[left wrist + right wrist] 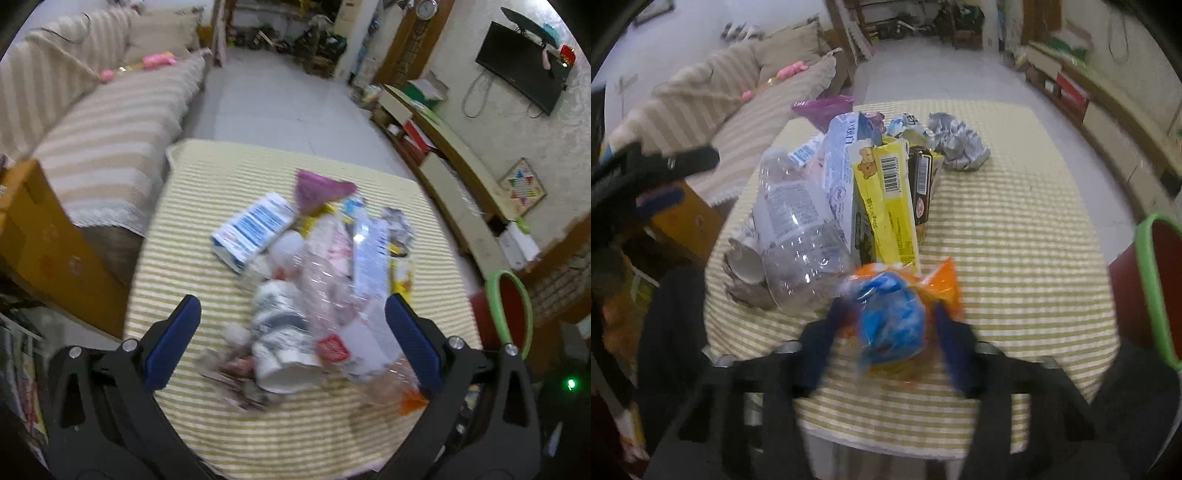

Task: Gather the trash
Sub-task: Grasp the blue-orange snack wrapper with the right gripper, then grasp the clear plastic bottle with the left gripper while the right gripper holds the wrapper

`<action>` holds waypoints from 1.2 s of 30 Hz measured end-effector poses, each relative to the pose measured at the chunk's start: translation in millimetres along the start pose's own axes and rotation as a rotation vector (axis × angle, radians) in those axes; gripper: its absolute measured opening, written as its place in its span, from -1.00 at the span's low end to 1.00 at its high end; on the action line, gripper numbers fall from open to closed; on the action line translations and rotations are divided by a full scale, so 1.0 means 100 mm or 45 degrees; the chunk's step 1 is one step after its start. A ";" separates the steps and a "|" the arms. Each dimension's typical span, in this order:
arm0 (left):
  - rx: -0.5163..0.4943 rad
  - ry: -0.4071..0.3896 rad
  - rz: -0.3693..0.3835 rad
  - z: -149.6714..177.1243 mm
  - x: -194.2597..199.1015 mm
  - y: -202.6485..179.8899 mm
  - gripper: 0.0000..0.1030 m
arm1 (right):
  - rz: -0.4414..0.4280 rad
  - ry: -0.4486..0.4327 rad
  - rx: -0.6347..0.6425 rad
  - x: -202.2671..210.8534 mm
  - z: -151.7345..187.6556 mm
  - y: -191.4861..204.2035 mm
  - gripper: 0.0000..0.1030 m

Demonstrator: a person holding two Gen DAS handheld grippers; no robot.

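Blue-padded fingers of the right hand-held gripper (886,325) flank an orange-and-blue wrapper (892,319) at the near edge of the table (1015,229). Motion blur hides the contact, so I cannot tell whether the pads are pressing it or only bracketing it. It looks like thin crinkly film bunched into a ball: very light, soft and probably slippery, so a squeeze across its thickest middle should hold better than a pinch on a loose orange tail.

Just beyond it, the rest of the trash lies in one heap. A crushed clear plastic bottle (798,236) sits left of a yellow carton (890,206) and a dark box (923,184); a crumpled grey paper ball (956,144) lies at the far right of the pile. The bottle should be light, springy and slick, best taken across its dented waist. The cartons look stiff enough to grip by their flat sides.

The left hand-held gripper (293,314) hovers with its fingers spread wide over the near end of the heap, holding nothing. A paper cup (284,343) lying on its side sits between the pads; it would crush easily, so a gentle hold near the rim seems wise. A blue-and-white carton (255,229) lies farther back.

A red bin with a green rim (1152,280) stands just right of the table, the likely destination.
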State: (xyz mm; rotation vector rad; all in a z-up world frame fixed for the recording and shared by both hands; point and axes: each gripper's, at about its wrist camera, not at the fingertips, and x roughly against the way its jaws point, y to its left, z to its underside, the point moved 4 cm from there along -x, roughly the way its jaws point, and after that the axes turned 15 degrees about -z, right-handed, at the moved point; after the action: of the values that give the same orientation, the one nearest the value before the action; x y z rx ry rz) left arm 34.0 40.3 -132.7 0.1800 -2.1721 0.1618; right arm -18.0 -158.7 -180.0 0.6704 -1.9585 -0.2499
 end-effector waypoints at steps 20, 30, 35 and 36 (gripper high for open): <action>0.050 0.316 0.198 0.22 -0.54 -0.59 0.53 | 0.059 -0.174 -0.076 0.38 -0.12 -0.29 -0.16; 0.025 0.285 0.226 0.23 -0.49 -0.62 0.29 | 0.036 -0.208 -0.061 0.43 -0.14 -0.23 -0.17; 0.012 0.212 0.186 0.20 -0.32 -0.54 0.04 | 0.017 -0.244 -0.052 0.48 -0.15 -0.23 -0.17; 0.013 0.200 0.179 0.19 -0.29 -0.53 0.04 | 0.013 -0.245 -0.054 0.47 -0.15 -0.23 -0.17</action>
State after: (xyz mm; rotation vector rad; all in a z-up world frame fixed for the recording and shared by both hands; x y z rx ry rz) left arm 45.4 -13.5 -164.5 0.0193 -2.0273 0.2585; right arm -12.5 -202.3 -147.1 0.6282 -2.1332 -0.3602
